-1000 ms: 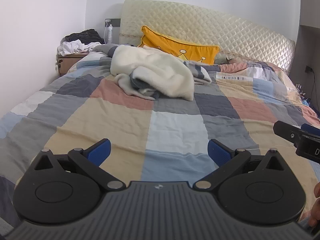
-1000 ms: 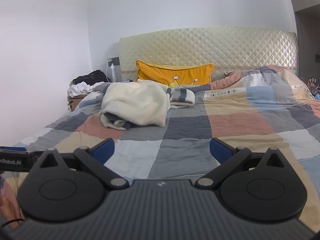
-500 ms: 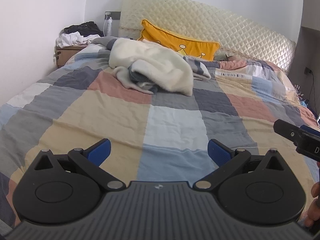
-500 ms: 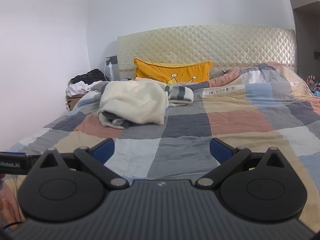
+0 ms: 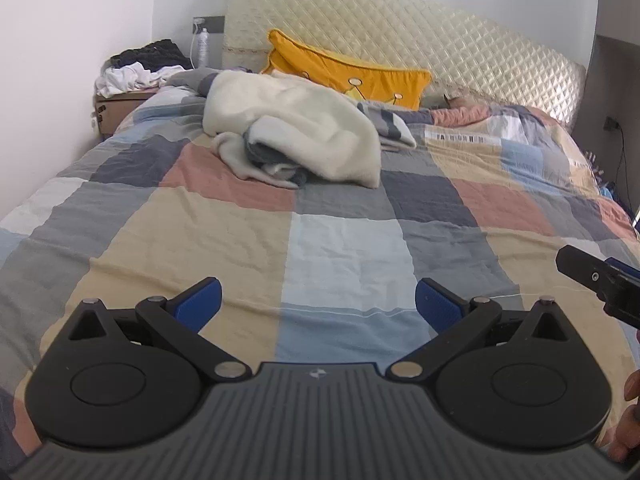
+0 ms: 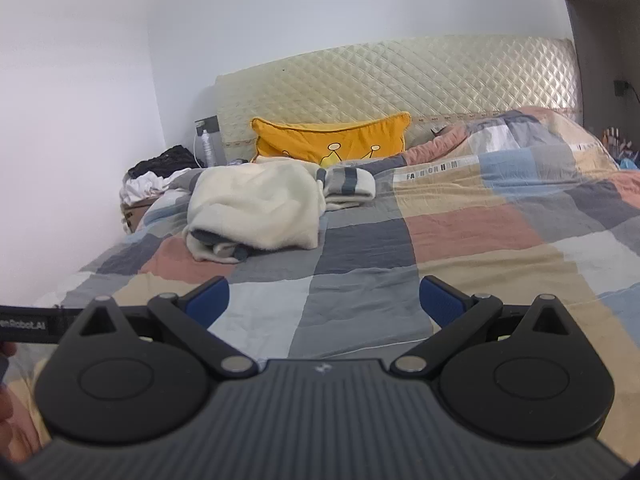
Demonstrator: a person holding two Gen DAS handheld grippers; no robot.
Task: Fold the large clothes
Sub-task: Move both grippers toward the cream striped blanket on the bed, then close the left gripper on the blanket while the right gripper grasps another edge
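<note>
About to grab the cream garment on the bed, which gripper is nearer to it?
Left, slightly. Left gripper points almost straight at the cream garment; right gripper sits farther right, garment ahead-left.

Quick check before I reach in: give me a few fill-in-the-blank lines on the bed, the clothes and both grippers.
1. The cream garment lies crumpled in front of the ____ pillow.
2. Both the left gripper and the right gripper have their jaws ____.
3. The garment rests on a ____ quilt.
4. The white bottle stands ____ the headboard.

Missing words: yellow; open; patchwork; beside
</note>
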